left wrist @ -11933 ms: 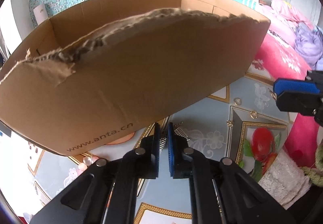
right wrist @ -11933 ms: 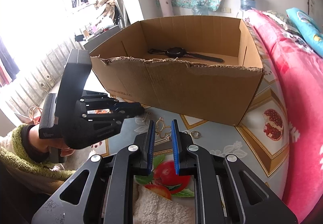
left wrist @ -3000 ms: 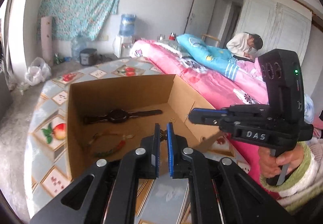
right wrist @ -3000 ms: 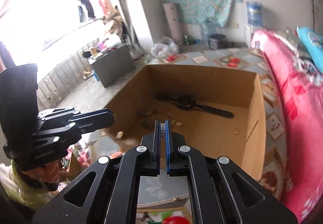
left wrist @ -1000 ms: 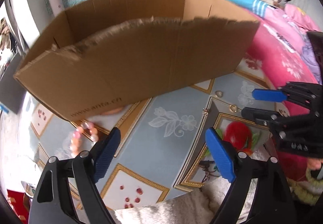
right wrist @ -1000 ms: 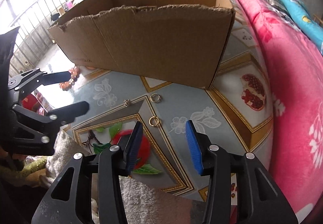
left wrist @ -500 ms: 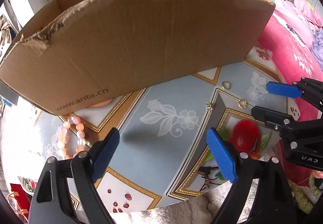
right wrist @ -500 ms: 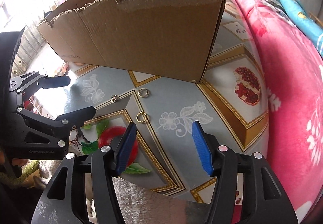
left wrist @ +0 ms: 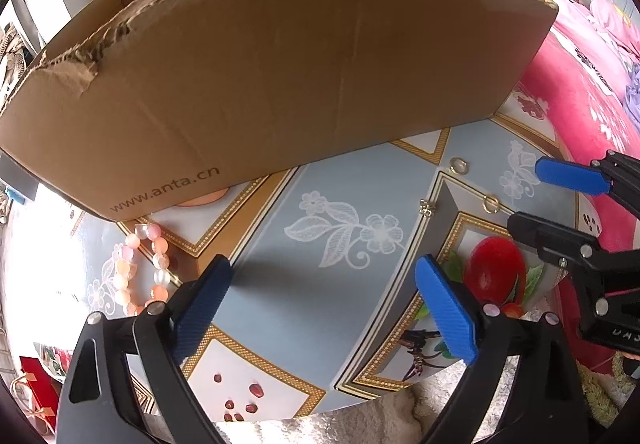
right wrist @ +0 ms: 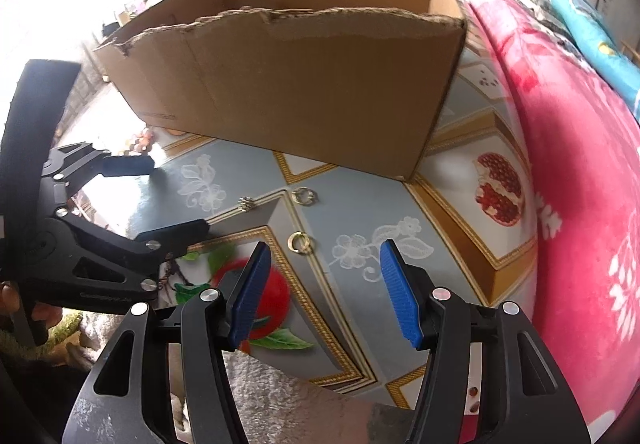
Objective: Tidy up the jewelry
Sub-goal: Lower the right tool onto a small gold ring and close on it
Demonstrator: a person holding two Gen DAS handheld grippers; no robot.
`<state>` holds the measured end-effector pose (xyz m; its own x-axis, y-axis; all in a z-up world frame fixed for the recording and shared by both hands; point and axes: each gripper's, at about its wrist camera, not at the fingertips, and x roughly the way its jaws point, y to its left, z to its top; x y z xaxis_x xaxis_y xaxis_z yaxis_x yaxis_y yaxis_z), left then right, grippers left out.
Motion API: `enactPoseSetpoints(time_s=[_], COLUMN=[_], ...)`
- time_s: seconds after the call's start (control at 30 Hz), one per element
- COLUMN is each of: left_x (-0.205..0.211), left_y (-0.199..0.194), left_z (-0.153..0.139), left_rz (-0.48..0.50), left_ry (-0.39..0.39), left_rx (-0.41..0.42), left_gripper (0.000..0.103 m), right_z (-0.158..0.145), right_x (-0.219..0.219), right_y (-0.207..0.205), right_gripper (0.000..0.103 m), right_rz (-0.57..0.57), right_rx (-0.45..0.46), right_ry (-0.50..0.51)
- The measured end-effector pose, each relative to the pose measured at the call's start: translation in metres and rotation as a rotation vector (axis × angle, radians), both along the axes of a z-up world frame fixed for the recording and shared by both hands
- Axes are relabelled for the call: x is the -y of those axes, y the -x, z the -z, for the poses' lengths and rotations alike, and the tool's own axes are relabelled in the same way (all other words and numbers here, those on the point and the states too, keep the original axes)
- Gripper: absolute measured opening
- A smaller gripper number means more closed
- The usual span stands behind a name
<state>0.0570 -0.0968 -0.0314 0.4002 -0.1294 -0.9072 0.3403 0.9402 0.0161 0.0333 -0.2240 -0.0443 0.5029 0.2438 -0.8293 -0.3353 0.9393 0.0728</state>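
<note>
The left gripper [left wrist: 322,298] points steeply down at the patterned tablecloth [left wrist: 280,284], its jaws spreading wider with nothing between them. A pink beaded bracelet [left wrist: 138,268] lies just left of its left finger, close to the cardboard box [left wrist: 280,76]. The right gripper [right wrist: 320,288] also tilts downward, its jaws about half apart and closing, empty. A gold ring [right wrist: 300,243] lies on the cloth just ahead of its fingertips; a second ring [right wrist: 304,196] sits farther on, near the box's front wall, with a small sparkly stud [right wrist: 246,203] to its left. A pink blanket [right wrist: 580,164] borders the table on the right
</note>
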Motion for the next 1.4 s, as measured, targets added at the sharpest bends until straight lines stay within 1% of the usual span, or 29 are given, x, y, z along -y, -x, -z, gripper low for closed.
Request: enactPoseSetpoints(time_s=[0.07,0.17,0.3,0.37,0.57,0.6,0.7,0.77,0.83,0.9,0.93,0.97,1.07,1.1,1.13,1.17,1.23,1.27,1.33,1.37,1.4], left_x=[-0.001,0.000,-0.001,-0.002,-0.002,-0.002,-0.002,-0.004,-0.006,-0.013,-0.016,-0.018,-0.020,-0.020,-0.018,-0.015,-0.009,-0.007,0.000,0.003,0.005], left_y=[0.000,0.000,0.000,0.000,0.001,0.001,0.002,0.002,0.001,0.003,0.004,0.006,0.012,0.014,0.015,0.017,0.018,0.018,0.020,0.019,0.018], left_z=[0.000,0.000,0.002,0.002,0.001,0.001,0.001,0.001,-0.001,-0.005,-0.007,-0.009,-0.019,-0.020,-0.021,-0.022,-0.022,-0.021,-0.022,-0.019,-0.017], left_rz=[-0.001,0.001,-0.008,-0.007,-0.003,-0.002,0.005,0.021,0.035,0.040,0.043,0.051,0.101,0.114,0.135,0.157,0.193,0.206,0.238,0.248,0.258], left_ry=[0.001,0.001,0.002,0.002,0.004,0.005,0.007,0.012,0.033,0.098,0.116,0.140,0.180,0.185,0.191,0.197,0.199,0.195,0.187,0.182,0.178], left_rx=[0.001,0.003,0.003,0.006,0.012,0.013,0.020,0.026,0.035,0.070,0.082,0.103,0.171,0.181,0.192,0.197,0.195,0.195,0.196,0.195,0.193], left_gripper=[0.093,0.093,0.097,0.097,0.097,0.097,0.097,0.097,0.097,0.097,0.097,0.097,0.091,0.087,0.081,0.077,0.063,0.059,0.048,0.045,0.039], right_z=[0.001,0.003,0.007,0.010,0.013,0.013,0.013,0.013,0.013,0.013,0.012,0.012,0.011,0.012,0.012,0.012,0.012,0.011,0.011,0.012,0.012], right_x=[-0.003,-0.007,-0.010,-0.011,-0.012,-0.011,-0.012,-0.011,-0.007,-0.003,-0.001,0.001,0.011,0.013,0.015,0.017,0.022,0.026,0.032,0.035,0.036], right_y=[0.002,0.003,0.002,0.000,-0.003,-0.003,-0.003,-0.004,-0.007,-0.008,-0.008,-0.009,-0.011,-0.010,-0.010,-0.010,-0.011,-0.012,-0.013,-0.014,-0.015], right_gripper=[0.044,0.040,0.035,0.029,0.022,0.021,0.010,0.009,0.009,0.008,0.007,0.001,0.000,0.000,0.000,0.000,0.000,0.000,0.000,0.000,0.000], right_rz=[-0.024,-0.056,-0.099,-0.111,-0.174,-0.187,-0.221,-0.230,-0.228,-0.213,-0.206,-0.194,-0.168,-0.157,-0.150,-0.141,-0.127,-0.120,-0.101,-0.093,-0.088], right_rx=[0.010,0.023,0.044,0.051,0.077,0.079,0.075,0.065,0.058,0.054,0.050,0.047,0.030,0.028,0.025,0.023,0.022,0.020,0.019,0.018,0.016], right_ry=[-0.012,-0.017,-0.006,0.006,0.025,0.028,0.032,0.020,0.003,-0.013,-0.024,-0.036,-0.062,-0.072,-0.079,-0.087,-0.096,-0.103,-0.115,-0.121,-0.127])
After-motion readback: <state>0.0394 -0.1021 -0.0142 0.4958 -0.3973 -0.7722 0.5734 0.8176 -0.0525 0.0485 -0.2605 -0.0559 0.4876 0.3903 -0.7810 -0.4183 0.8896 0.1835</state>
